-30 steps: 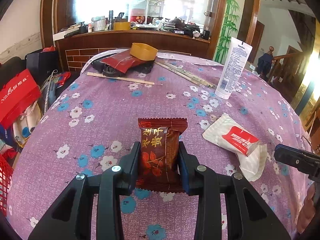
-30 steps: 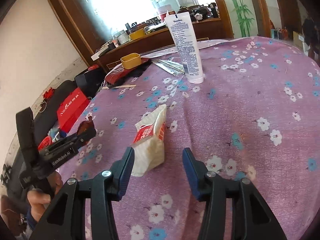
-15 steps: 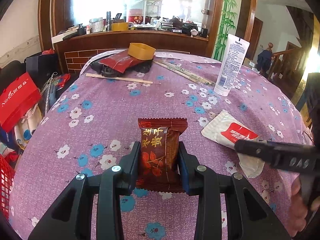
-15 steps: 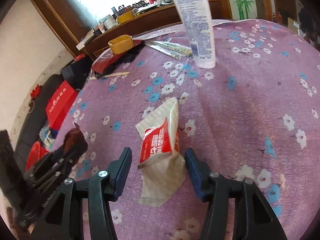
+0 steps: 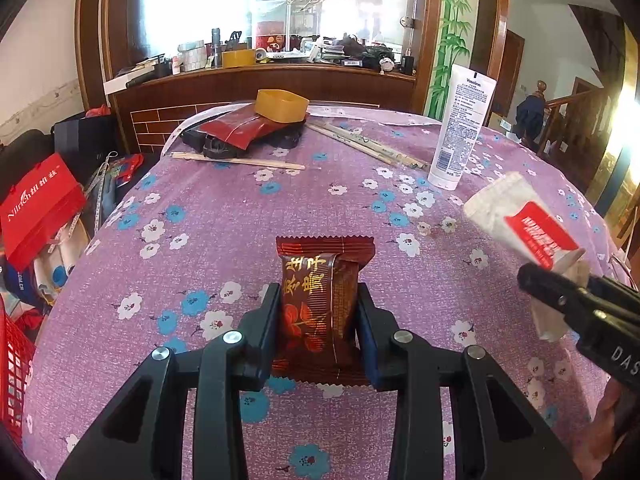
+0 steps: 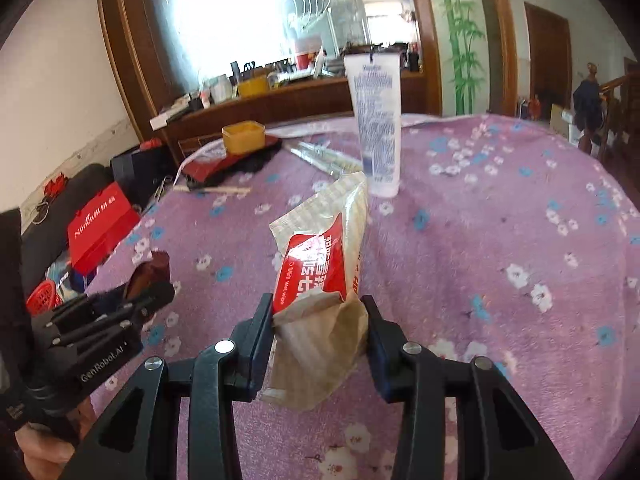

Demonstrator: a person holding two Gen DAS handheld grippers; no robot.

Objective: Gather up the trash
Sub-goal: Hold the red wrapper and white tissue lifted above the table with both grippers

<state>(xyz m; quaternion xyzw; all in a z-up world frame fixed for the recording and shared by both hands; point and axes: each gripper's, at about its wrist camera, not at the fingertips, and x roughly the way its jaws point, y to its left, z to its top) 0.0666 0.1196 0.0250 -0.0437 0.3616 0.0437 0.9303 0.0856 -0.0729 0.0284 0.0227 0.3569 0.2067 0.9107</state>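
My left gripper [image 5: 318,296] is shut on a brown snack wrapper [image 5: 320,280], held upright above the purple flowered tablecloth [image 5: 200,248]. A white wet-wipe packet [image 6: 316,264] with a red label stands between the pads of my right gripper [image 6: 318,308]. Its jaws are closing and both pads press on the packet's crumpled lower end. In the left wrist view the wet-wipe packet [image 5: 520,220] hangs clear of the cloth, with the right gripper [image 5: 560,292] at the right edge. The left gripper [image 6: 148,292] with the snack wrapper [image 6: 150,270] shows at the lower left of the right wrist view.
A white lotion tube [image 5: 464,128] stands at the back right. A yellow box [image 5: 282,105] rests on a red pouch [image 5: 236,130] at the far edge, with chopsticks [image 5: 240,160] nearby. A red bag [image 5: 40,204] and a red basket [image 5: 12,364] lie left of the table.
The right gripper moved forward over the wet-wipe packet, narrowed its jaws on it and raised it off the cloth. The left gripper and snack wrapper stayed put.
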